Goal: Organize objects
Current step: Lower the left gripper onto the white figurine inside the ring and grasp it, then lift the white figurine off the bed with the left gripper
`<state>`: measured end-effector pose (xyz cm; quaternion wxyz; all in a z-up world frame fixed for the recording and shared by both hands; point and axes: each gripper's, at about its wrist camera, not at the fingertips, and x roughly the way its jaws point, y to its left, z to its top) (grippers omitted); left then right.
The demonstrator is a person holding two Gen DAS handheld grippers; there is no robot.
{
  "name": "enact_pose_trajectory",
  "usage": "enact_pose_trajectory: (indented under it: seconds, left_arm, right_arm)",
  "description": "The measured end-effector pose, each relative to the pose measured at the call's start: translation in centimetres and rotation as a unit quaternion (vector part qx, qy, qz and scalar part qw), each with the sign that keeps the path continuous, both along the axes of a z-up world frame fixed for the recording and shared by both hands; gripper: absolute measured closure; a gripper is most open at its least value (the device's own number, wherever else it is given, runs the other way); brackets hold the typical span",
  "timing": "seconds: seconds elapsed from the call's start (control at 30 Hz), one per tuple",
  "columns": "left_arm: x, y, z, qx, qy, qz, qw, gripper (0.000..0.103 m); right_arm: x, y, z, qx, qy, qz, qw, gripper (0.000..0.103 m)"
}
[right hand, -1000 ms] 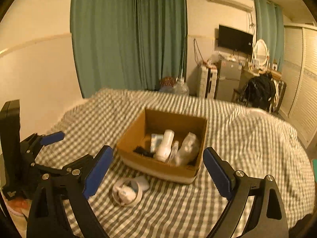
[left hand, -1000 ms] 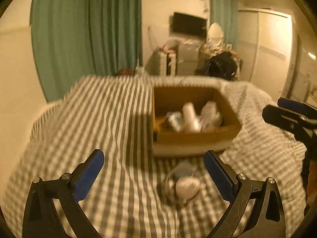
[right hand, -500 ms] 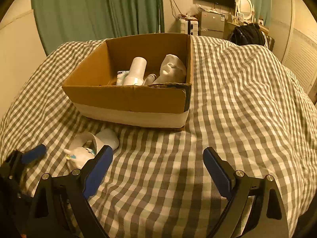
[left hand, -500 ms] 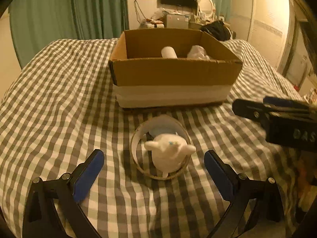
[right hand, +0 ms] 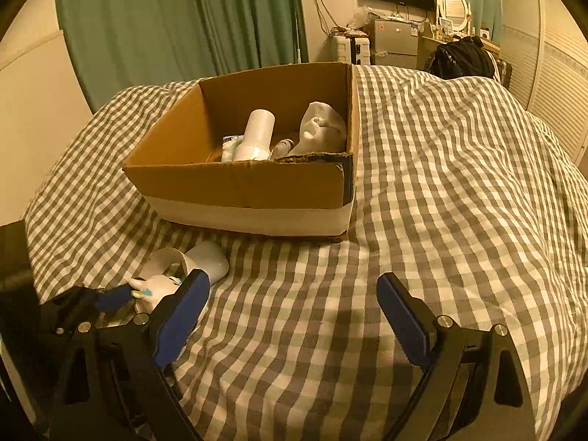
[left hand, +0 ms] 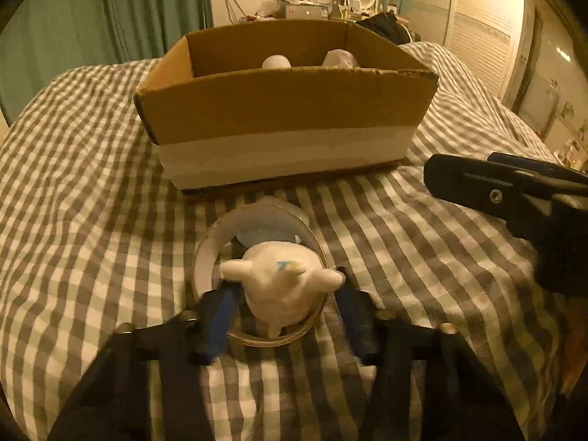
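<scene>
A white toy figure [left hand: 279, 290] lies inside a wide tape ring [left hand: 257, 217] on the checked bedcover, just in front of a cardboard box [left hand: 286, 110]. My left gripper [left hand: 286, 279] is closing, its blurred blue pads flanking the figure and the ring's near edge; I see no firm press. In the right wrist view the figure [right hand: 154, 286] and ring [right hand: 165, 257] sit at lower left. My right gripper [right hand: 293, 277] stands open over bare cover, right of the figure. The box [right hand: 239, 183] holds a white bottle [right hand: 257, 132], a white sock [right hand: 319, 128] and smaller items.
The checked cover [right hand: 441, 183] spreads over the whole bed, with wrinkles to the right. A white rounded object [right hand: 211, 257] rests against the ring. Green curtains [right hand: 183, 29], a wardrobe [right hand: 551, 55] and a black bag [right hand: 459, 58] stand beyond the bed.
Both grippers came down toward the bed. The left one moved in on the toy figure and its jaws narrowed from wide open to close around it. The right jaws stayed wide.
</scene>
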<state>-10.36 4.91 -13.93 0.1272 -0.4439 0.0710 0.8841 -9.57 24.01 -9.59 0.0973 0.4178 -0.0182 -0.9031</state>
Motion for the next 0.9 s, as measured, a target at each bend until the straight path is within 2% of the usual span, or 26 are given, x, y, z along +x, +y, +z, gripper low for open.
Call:
enact_pose_trajectory:
  seconds: [0.17, 0.3, 0.53, 0.73, 0.9]
  left_arm:
    - [0.2, -1.0, 0.7, 0.033, -0.005, 0.007, 0.9994, 0.054]
    - [0.9, -1.8, 1.7, 0.055, 0.007, 0.012, 0.9984, 0.054]
    - [1.5, -2.8, 3.1, 0.074, 0.017, 0.018, 0.9969, 0.054]
    - [0.9, -2.7, 1.5, 0.062, -0.014, 0.021, 0.9978, 0.053]
    - [0.5, -2.9, 1.1, 0.072, -0.026, 0.023, 0.9968, 0.052]
  right_arm:
    - [-0.1, 0.0, -0.2, 0.001, -0.003, -0.001, 1.000, 0.010]
    - [-0.1, -0.1, -0.2, 0.003, -0.004, -0.002, 1.000, 0.010]
    - [-0.1, -0.4, -0.3, 0.012, -0.004, -0.002, 1.000, 0.010]
    - [-0.2, -0.6, -0.5, 0.020, -0.007, 0.000, 1.000, 0.010]
    - [-0.1, -0.7, -0.6, 0.018, -0.011, 0.001, 1.000, 0.010]
